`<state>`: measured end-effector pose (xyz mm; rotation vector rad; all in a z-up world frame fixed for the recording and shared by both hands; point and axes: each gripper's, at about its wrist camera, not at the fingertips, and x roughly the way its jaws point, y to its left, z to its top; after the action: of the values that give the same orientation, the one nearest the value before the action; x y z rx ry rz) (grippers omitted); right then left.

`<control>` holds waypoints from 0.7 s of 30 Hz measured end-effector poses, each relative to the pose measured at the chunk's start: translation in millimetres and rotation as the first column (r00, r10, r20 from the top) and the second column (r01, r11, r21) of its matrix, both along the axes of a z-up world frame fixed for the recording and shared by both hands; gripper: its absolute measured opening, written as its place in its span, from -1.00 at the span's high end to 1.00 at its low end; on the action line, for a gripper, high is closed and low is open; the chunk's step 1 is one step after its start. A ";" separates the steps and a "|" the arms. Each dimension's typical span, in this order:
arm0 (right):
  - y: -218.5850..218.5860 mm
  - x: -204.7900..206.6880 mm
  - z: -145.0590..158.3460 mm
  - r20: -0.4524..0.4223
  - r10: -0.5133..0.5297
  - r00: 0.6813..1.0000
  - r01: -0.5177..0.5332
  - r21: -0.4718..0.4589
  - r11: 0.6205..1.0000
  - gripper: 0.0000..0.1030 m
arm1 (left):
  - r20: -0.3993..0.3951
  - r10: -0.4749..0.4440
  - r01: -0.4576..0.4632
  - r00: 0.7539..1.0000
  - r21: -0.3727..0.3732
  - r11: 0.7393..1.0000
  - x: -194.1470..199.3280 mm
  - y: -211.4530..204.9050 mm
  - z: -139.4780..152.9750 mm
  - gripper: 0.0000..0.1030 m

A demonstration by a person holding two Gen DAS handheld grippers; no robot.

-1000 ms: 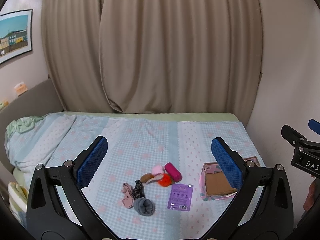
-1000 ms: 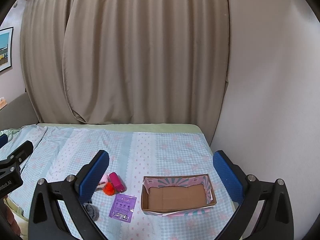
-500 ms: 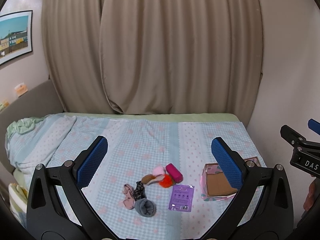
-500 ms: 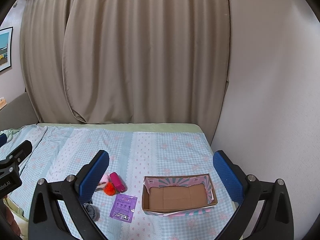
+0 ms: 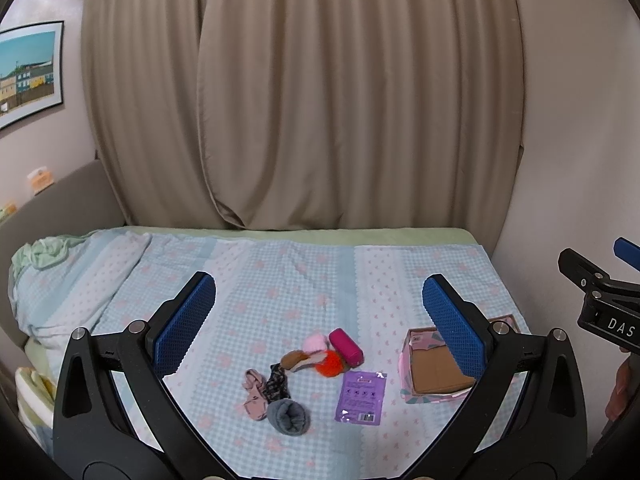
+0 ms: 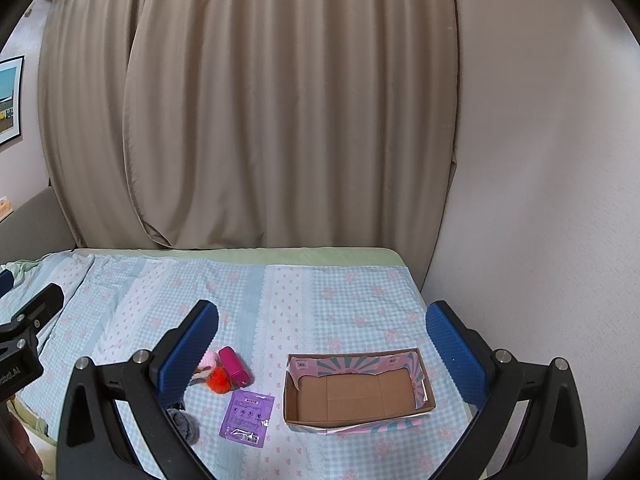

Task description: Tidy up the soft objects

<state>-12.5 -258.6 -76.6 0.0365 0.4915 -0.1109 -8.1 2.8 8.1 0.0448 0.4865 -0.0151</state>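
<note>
On the bed (image 5: 280, 280) with its blue-and-pink checked cover, a loose cluster of soft things lies left of an empty cardboard box with pink-and-teal patterned sides (image 6: 356, 392): a rolled grey sock (image 5: 288, 416), a pink sock (image 5: 254, 394), an orange pompom (image 5: 330, 363), a magenta pouch (image 5: 346, 347) and a flat purple packet (image 5: 362, 397). Both the left tool (image 5: 316, 320) and the right tool (image 6: 322, 344) hang well above, jaws spread wide, holding nothing. Sorting looks not yet begun; the next move likely calls for lowering one tool onto a single item and closing gently.
</note>
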 end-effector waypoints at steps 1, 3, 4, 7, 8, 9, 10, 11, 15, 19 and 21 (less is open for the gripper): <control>0.2 0.8 0.6 0.000 0.000 1.000 0.000 0.002 1.000 -0.99 | 0.001 0.001 -0.001 1.000 0.001 1.000 0.7 -0.6 -0.3 -0.99; 0.6 0.2 0.0 0.001 -0.001 1.000 0.001 0.000 1.000 -0.99 | 0.001 0.002 -0.002 1.000 0.003 1.000 1.6 -1.8 -1.0 -0.99; 0.7 0.8 0.4 0.001 -0.001 1.000 0.001 0.000 1.000 -0.99 | 0.002 0.002 -0.002 1.000 0.002 1.000 1.5 -2.1 -1.1 -0.99; 0.4 0.7 0.2 0.001 -0.001 1.000 0.001 0.001 1.000 -0.99 | 0.003 0.003 -0.003 1.000 0.001 1.000 2.2 -3.2 -1.8 -0.99; 0.4 0.5 0.0 0.001 -0.001 1.000 0.001 0.001 1.000 -0.99 | 0.004 0.004 -0.004 1.000 0.002 1.000 2.2 -3.4 -2.0 -0.99; 0.5 0.3 -0.2 0.001 -0.001 1.000 0.001 0.001 1.000 -0.99 | 0.005 0.003 -0.003 1.000 0.001 1.000 0.7 -2.3 -1.7 -0.99; 0.7 0.3 -0.2 0.001 -0.001 1.000 0.001 0.000 1.000 -0.99 | 0.004 0.003 -0.003 1.000 0.001 1.000 1.5 -2.7 -2.0 -0.99; 0.4 0.2 -0.5 0.001 -0.001 1.000 0.001 0.000 1.000 -0.99 | 0.003 0.002 -0.002 1.000 0.000 1.000 0.7 -2.1 -1.8 -0.99; -0.9 1.9 1.5 0.001 0.000 1.000 0.000 0.005 1.000 -0.99 | 0.002 0.002 -0.002 1.000 -0.006 1.000 0.5 -0.1 -2.9 -0.99; -0.8 2.5 0.8 0.002 0.000 1.000 0.000 0.003 1.000 -0.99 | 0.003 0.002 -0.002 1.000 -0.008 1.000 0.4 0.9 -3.5 -0.99; -0.6 2.3 0.3 0.005 0.003 1.000 -0.003 0.006 1.000 -0.99 | 0.004 0.002 -0.002 1.000 -0.009 1.000 0.8 1.1 -3.2 -0.99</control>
<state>-10.2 -259.2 -76.3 0.0416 0.4870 -0.1060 -7.3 3.8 4.9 0.0356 0.4824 -0.0149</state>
